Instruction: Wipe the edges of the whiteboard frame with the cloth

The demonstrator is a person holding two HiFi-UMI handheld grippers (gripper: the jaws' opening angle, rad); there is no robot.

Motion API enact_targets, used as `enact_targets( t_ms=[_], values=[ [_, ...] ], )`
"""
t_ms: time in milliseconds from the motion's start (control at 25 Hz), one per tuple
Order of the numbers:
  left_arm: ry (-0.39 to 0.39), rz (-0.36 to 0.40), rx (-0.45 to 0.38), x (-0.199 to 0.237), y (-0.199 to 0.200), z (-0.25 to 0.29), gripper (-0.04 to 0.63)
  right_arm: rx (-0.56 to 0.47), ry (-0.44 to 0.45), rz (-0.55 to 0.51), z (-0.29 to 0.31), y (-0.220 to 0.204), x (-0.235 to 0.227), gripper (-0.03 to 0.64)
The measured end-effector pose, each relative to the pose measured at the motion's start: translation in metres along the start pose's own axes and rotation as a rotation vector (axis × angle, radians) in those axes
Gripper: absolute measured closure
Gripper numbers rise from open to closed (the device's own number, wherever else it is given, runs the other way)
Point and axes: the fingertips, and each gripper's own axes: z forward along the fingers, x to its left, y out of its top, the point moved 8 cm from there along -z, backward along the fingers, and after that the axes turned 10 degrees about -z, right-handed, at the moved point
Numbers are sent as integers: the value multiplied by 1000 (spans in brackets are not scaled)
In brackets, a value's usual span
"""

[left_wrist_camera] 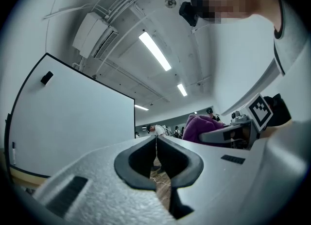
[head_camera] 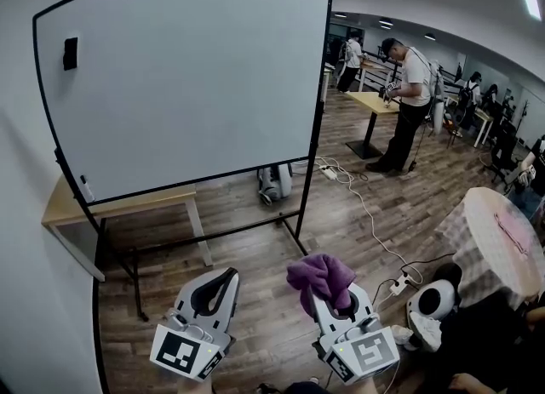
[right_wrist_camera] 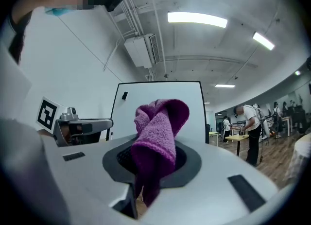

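Held low and side by side with tips pointing forward, the left pale-grey plastic tongs (head_camera: 228, 276) have their dark-padded jaws pressed together on nothing, while the right pale-grey plastic tongs (head_camera: 330, 297) pinch a crumpled purple terry cloth (head_camera: 320, 273) that bunches above the jaws.

The left gripper (head_camera: 230, 275) and right gripper (head_camera: 339, 297) share pale grey, grainy plastic shells that taper to rounded jaws lined with black pads (left_wrist_camera: 138, 163). Each shell carries a dark rectangular slot (right_wrist_camera: 248, 192) on its flank. At the 6 o'clock end of each, in the head view, sits a cube (head_camera: 189, 354) faced with black-and-white square markers. The person wears a white top (left_wrist_camera: 243, 59) edged dark at the collar, toward 2 o'clock in the left gripper view, and a black head-mounted camera (left_wrist_camera: 187, 12).
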Motion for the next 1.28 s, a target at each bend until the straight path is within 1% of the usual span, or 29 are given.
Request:
enact_targets(
  t_ms=[120, 240, 360, 480, 600, 720, 840, 1080, 1280],
  values=[
    [1, 1, -8, 2, 1, -4, 574, -4, -6, -1, 0, 0, 3, 552],
    [-1, 3, -14, 6, 4, -6, 574, -18, -7, -31, 2, 4, 6, 552],
    [-3, 5, -21, 12, 6, -4, 574, -39, 20, -62, 4, 10, 5, 552],
    [-6, 10, -26, 14, 8, 0, 574, -35, 49, -91, 5, 15, -1, 554],
    [-8, 16, -24, 15, 7, 7, 574, -35, 51, -97, 7, 14, -11, 555],
    [-3, 16, -23, 18, 3, 17, 574, -58, -10, -71, 13, 8, -26, 554],
    [0, 21, -23, 20, 0, 33, 574, -45, -50, -40, 24, 0, -47, 554],
    [5, 36, -31, 21, -4, 82, 574, -34, -62, -37, 54, -10, -94, 551],
    [16, 39, -47, 18, -12, 131, 574, -53, -52, -42, 75, -17, -138, 551]
  ],
)
